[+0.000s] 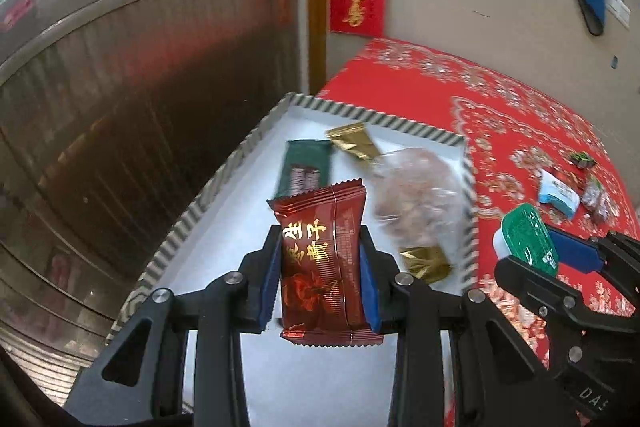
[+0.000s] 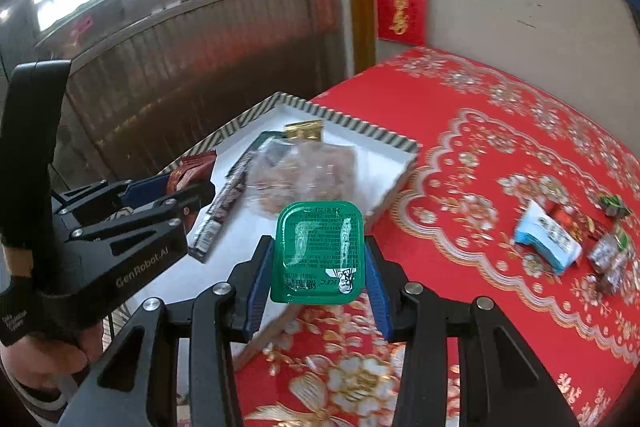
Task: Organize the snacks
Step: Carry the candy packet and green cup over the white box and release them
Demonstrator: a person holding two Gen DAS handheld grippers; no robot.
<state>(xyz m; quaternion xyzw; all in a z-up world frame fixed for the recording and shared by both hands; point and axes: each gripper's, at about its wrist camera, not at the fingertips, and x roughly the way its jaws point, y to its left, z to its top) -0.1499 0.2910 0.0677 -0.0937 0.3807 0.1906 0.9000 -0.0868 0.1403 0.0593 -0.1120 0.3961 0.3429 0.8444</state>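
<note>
My left gripper (image 1: 320,247) is shut on a dark red snack packet (image 1: 324,267) with gold lettering, held over the white tray (image 1: 224,227) with the striped rim. The tray holds a green bar (image 1: 306,167), gold packets (image 1: 354,145) and a clear bag of brown snacks (image 1: 420,199). My right gripper (image 2: 320,247) is shut on a green-lidded sauce cup (image 2: 318,251), hanging over the tray's near right corner (image 2: 400,171). The left gripper (image 2: 188,187) with its red packet (image 2: 192,171) shows at the left of the right wrist view. The right gripper's cup (image 1: 526,239) shows at the right of the left wrist view.
The tray lies at the left edge of a table under a red floral cloth (image 2: 480,131). Loose snacks remain on the cloth at right: a blue-and-white packet (image 2: 548,239) and several small wrapped sweets (image 2: 608,255). A brown slatted door (image 1: 120,107) stands beyond the tray.
</note>
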